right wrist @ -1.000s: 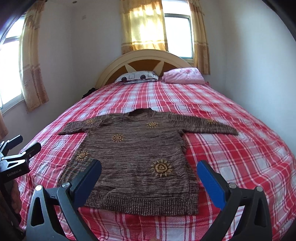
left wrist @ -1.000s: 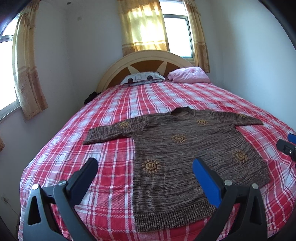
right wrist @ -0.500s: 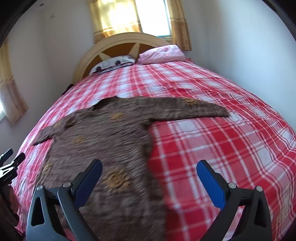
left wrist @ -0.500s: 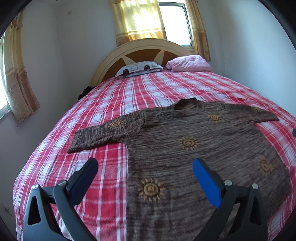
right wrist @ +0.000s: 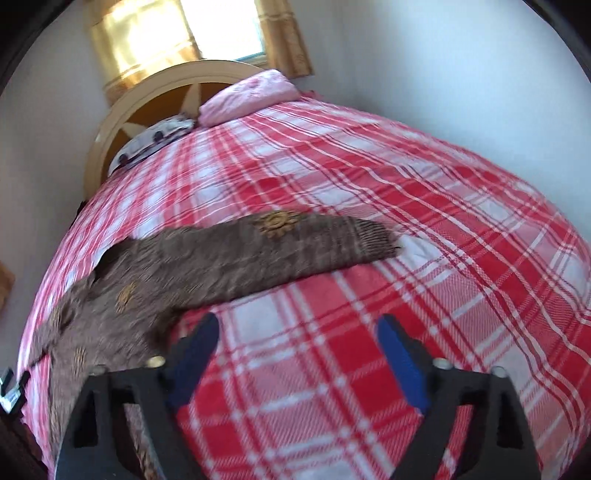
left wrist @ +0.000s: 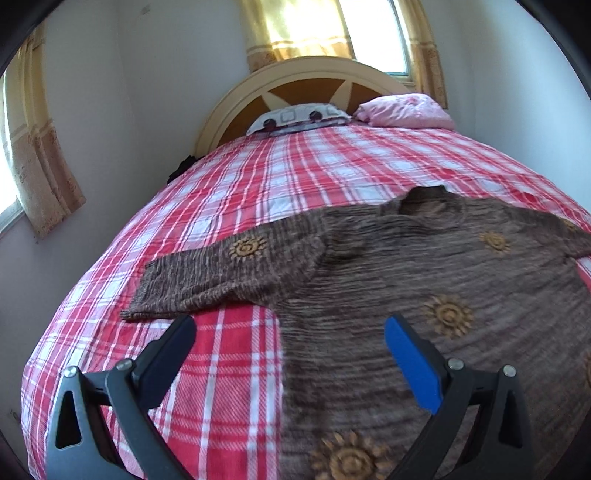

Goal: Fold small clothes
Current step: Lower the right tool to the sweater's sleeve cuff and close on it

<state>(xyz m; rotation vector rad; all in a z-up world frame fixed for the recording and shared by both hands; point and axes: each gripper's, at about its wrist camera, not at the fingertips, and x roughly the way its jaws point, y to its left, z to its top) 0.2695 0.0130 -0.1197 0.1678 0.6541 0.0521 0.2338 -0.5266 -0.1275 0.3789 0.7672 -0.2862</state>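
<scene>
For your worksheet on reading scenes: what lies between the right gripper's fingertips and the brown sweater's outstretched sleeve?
Only bare red plaid bedspread, shown in the right wrist view. The right gripper, jaws closing on nothing, is short of the sleeve.

brown sweater with orange suns, red-and-white plaid bedspread, pink pillow.

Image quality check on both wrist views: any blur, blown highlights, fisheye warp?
Left wrist: sweater smeared by motion near the bottom edge, window blown out, bed bulged by fisheye. Right wrist: heavier blur on the sweater body and near plaid, frame tilted, curtain glaring; sleeve cuff fairly crisp.
</scene>
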